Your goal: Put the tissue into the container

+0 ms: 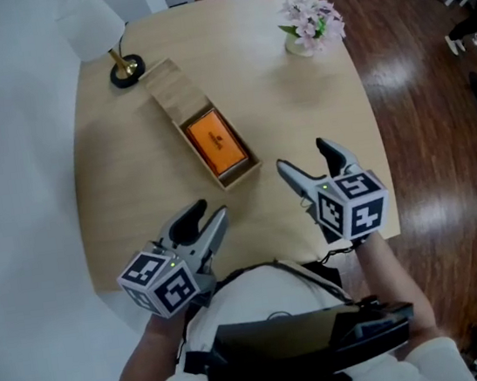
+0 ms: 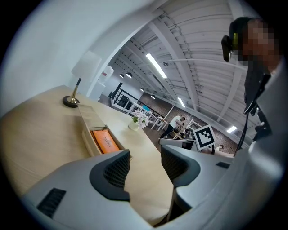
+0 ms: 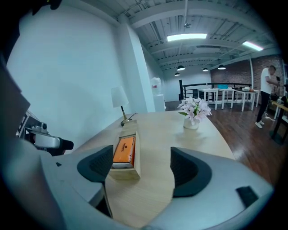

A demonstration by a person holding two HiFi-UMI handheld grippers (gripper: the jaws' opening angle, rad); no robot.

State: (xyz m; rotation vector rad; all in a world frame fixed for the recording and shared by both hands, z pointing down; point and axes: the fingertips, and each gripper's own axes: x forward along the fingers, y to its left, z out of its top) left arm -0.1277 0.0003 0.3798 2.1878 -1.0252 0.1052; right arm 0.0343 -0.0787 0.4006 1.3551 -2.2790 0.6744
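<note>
An orange tissue pack [image 1: 216, 142] lies inside an open wooden box [image 1: 236, 175] in the middle of the round table; the pack [image 3: 123, 148] and the pack [image 2: 104, 141] show in both gripper views. The box's lid [image 1: 173, 89] is slid back toward the lamp. My left gripper [image 1: 209, 218] hangs open over the table's near edge, below-left of the box. My right gripper [image 1: 309, 165] is open too, to the right of the box's near end. Both hold nothing.
A white lamp [image 1: 92, 25] with a black base [image 1: 127, 71] stands at the far left of the table [image 1: 297, 106]. A vase of pink flowers [image 1: 310, 24] sits at the far right. Wooden floor [image 1: 414, 64] lies beyond the right edge.
</note>
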